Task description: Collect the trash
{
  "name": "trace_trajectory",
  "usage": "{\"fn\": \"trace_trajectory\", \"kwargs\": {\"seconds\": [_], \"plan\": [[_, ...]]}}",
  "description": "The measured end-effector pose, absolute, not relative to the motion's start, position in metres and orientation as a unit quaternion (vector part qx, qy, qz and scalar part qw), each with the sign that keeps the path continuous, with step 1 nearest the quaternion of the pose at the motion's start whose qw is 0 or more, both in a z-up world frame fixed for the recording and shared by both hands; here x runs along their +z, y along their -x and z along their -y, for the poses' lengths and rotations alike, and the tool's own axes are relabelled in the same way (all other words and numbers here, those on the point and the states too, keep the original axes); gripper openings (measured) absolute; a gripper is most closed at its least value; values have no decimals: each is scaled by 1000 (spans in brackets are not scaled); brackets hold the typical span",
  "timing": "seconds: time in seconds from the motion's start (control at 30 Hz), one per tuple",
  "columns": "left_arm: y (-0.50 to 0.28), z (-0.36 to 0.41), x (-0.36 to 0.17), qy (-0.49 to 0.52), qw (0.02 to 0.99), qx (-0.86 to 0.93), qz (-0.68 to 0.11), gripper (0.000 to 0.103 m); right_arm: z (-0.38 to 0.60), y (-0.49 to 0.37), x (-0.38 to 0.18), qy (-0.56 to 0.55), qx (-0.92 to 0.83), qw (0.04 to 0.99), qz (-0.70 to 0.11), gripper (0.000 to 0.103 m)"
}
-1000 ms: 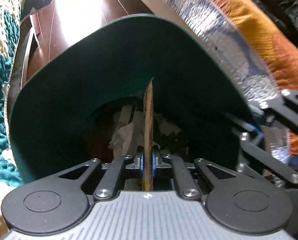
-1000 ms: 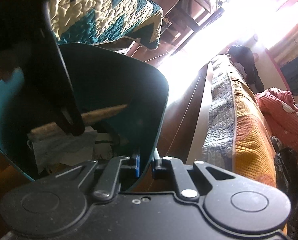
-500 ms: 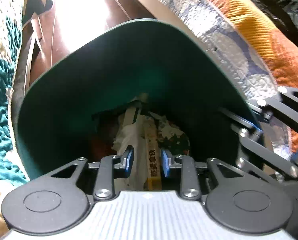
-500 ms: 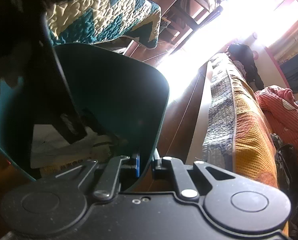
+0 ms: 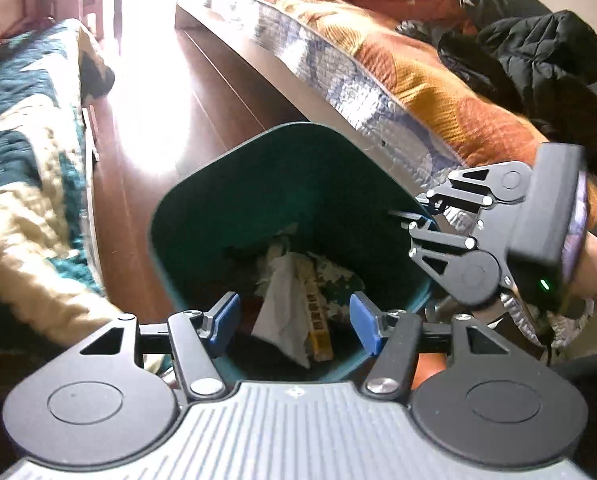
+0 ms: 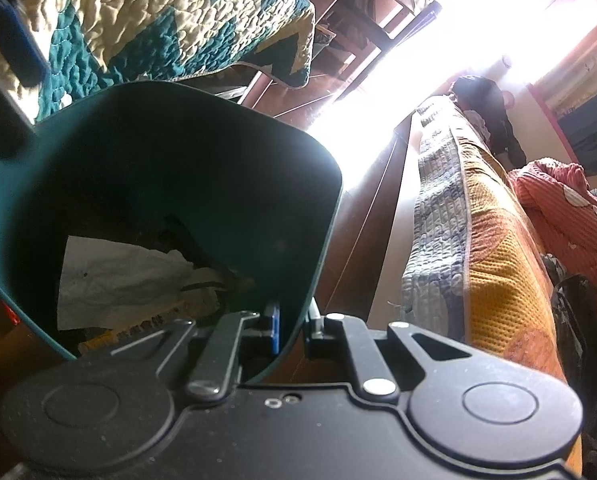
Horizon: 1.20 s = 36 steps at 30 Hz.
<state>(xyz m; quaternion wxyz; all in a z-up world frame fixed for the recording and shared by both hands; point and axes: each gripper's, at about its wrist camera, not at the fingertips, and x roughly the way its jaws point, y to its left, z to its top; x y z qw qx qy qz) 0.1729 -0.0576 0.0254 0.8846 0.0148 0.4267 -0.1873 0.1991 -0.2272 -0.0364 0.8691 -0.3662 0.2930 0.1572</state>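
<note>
While right gripper (image 6: 294, 330) pinches near-right rim of green bin (image 5: 234, 184), left gripper (image 5: 294, 322) hovers spread-jawed, empty, above mouth. Yellow wrapper (image 5: 318, 316) and tissue (image 5: 284, 312) lie inside. Drop step looks done; next: seek more trash.

The trash bin's (image 5: 234, 216) near rim is disappearing behind the left gripper's (image 5: 294, 320) body. Glare is washing out the floor (image 5: 154, 92) by the window. The yellow wrapper's (image 5: 318, 316) print is staying too small to read. The quilt (image 5: 14, 160) is blurring leftward.
</note>
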Motion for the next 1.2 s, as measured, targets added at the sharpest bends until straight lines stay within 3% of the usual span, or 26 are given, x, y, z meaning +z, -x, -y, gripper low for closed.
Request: {"fn": "trace_trajectory", "kwargs": {"seconds": [0.13, 0.33, 0.43, 0.87, 1.2], "plan": [[-150, 35, 28, -15, 895, -165, -415, 74, 228, -200, -37, 364, 153, 869, -296, 9], [-129, 13, 2, 3, 888, -125, -442, 75, 230, -199, -38, 368, 152, 868, -297, 10], [-133, 13, -20, 4, 875, -109, -471, 83, 231, -201, -38, 363, 150, 869, -301, 10], [-175, 38, -184, -56, 804, -32, -591, 83, 255, -219, -33, 285, 146, 878, -356, 9], [-217, 16, -268, -15, 765, 32, -643, 83, 269, -222, -40, 277, 138, 872, -381, 9]]}}
